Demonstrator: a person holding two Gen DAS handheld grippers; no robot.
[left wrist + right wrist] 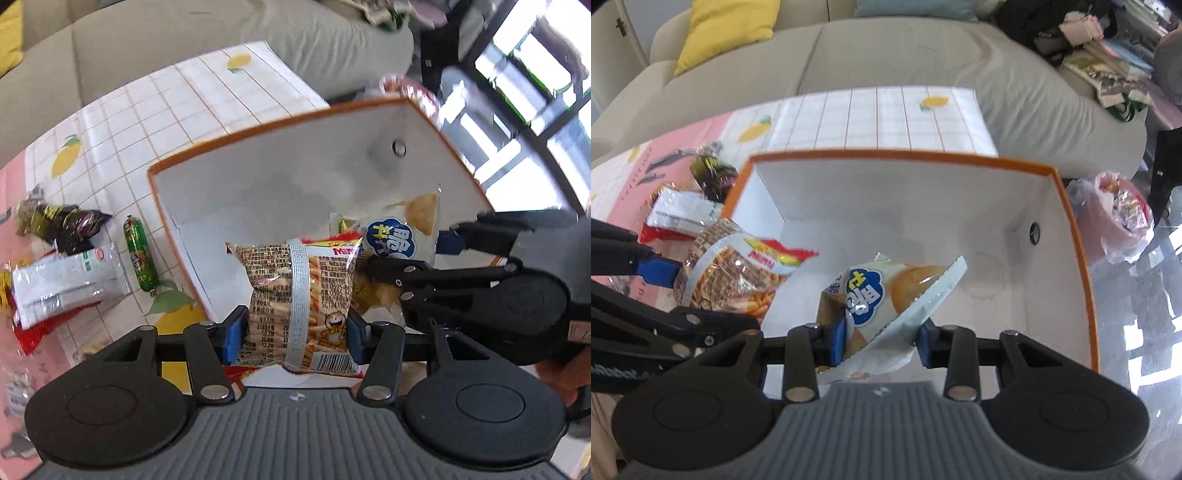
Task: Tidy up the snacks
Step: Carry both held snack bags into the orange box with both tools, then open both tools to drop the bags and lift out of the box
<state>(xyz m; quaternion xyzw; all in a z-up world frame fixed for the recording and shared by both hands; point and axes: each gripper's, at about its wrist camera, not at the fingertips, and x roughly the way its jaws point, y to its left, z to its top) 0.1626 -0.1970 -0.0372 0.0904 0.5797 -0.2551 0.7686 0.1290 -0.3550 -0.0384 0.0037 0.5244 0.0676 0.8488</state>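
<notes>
My left gripper (295, 332) is shut on a bag of stick snacks (301, 291) and holds it over the near edge of the white box with an orange rim (258, 123). My right gripper (882, 341) is shut on a pale chip bag with a blue cloud logo (886, 291) and holds it above the inside of the same box (905, 155). The stick-snack bag also shows in the right wrist view (735, 269), at the box's left edge. The chip bag shows in the left wrist view (402, 229), with the right gripper (410, 254) beside it.
On the lemon-print tablecloth (122, 129) left of the box lie a green sausage stick (141, 254), a silver-white packet (66, 284) on a red one, and a dark wrapped snack (61, 221). A pink bag of snacks (1119, 214) sits right of the box. A grey sofa (886, 55) lies beyond.
</notes>
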